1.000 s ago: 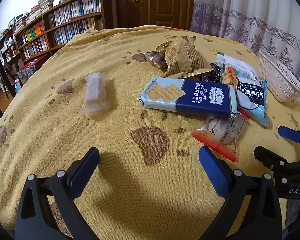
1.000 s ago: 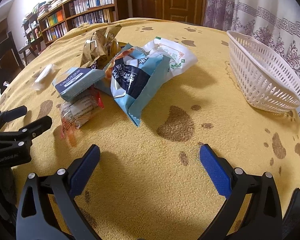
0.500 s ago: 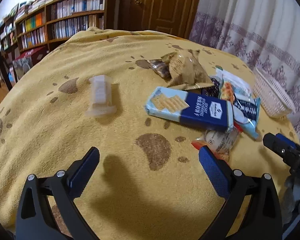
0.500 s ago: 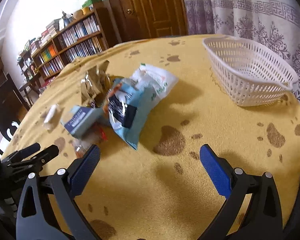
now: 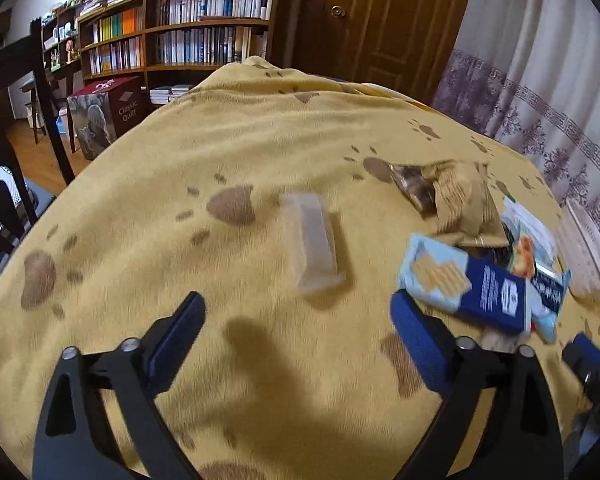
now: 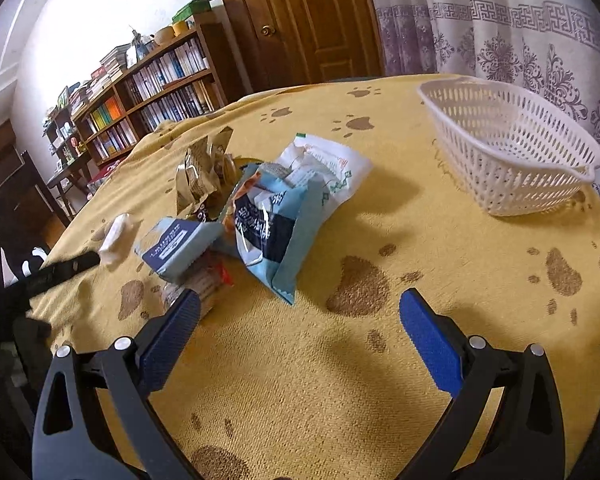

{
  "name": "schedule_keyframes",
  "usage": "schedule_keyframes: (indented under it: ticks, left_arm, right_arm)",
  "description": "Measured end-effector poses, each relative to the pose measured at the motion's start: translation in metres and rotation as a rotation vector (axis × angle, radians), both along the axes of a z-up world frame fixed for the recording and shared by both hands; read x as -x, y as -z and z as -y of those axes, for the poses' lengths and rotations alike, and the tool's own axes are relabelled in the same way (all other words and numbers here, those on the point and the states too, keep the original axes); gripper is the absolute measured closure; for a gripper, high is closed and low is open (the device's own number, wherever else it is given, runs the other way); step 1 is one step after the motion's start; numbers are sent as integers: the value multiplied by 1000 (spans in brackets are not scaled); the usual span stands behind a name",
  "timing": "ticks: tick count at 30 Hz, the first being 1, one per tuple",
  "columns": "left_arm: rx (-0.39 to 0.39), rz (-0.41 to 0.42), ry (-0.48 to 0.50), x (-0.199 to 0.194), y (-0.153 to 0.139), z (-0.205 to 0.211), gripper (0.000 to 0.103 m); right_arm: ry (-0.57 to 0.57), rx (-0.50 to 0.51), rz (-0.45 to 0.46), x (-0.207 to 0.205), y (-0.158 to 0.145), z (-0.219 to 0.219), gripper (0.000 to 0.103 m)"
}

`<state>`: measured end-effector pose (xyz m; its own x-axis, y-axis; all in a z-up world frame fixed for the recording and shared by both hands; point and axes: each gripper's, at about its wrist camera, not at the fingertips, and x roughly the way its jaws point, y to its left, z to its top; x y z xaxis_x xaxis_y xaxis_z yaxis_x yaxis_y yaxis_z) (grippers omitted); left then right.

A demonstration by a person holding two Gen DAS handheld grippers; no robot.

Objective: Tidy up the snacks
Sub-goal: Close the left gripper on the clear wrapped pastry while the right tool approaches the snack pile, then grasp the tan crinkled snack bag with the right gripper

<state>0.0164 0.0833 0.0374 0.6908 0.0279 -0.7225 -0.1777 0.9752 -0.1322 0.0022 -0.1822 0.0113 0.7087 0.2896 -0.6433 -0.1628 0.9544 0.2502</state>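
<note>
Hovering above the yellow paw-print cloth (image 5: 228, 152) on the table, the left tongs (image 5: 296, 320) stand wide with nothing between the blue pads; the jaws have just been closing a little. Straight beyond them lies a clear wrapped bar (image 5: 310, 246), flat on the cloth and well apart from the other snacks. To its right sits the pile: a blue cracker box (image 5: 466, 282) nearest the right pad, a tan crinkled bag (image 5: 460, 200) behind it, and a light blue bag (image 5: 548, 292) partly under the box's far end. This view is blurred, so small print cannot be read.

The right tongs (image 6: 300, 322) are also spread wide and hold nothing, hanging over bare cloth. Ahead of them the same pile shows from the other side: the light blue bag (image 6: 272, 228) on top, a white bag (image 6: 328, 168) behind it, the tan bag (image 6: 200, 172) to the left, the cracker box (image 6: 176, 244) in front, and a small red-edged packet (image 6: 204, 280) just beyond the left pad. The wrapped bar (image 6: 116, 236) lies off to the left, near the tip of the left tongs (image 6: 66, 266). A white basket (image 6: 508, 152) stands upright at the right, apart from the pile, near the curtain (image 6: 520, 32). A bookshelf (image 6: 152, 92) and a door (image 6: 300, 20) stand behind.
</note>
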Motion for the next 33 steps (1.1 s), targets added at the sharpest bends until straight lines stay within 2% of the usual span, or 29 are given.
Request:
schedule_keyframes:
  ticks: [4, 9, 15, 18, 23, 28, 33]
  left_arm:
    - [-40, 1, 1, -21, -7, 1, 17]
    - [-107, -42, 0, -48, 2, 6, 33]
    - [-128, -62, -20, -62, 20, 1, 36]
    - [-152, -55, -13, -64, 21, 3, 50]
    - [-103, -27, 14, -62, 18, 0, 73]
    - [-76, 58, 33, -50, 4, 0, 73]
    - [-17, 121, 22, -39, -9, -9, 73]
  right_arm:
    - [-4, -8, -8, -1, 3, 0, 2]
    - [1, -30, -15, -2, 5, 4, 2]
    - [2, -31, -23, -5, 5, 6, 2]
    - [6, -18, -19, -8, 4, 4, 2]
    - [11, -4, -5, -15, -3, -2, 2]
    - [2, 33, 26, -25, -18, -15, 2]
    - [-32, 80, 76, -39, -35, -42, 2]
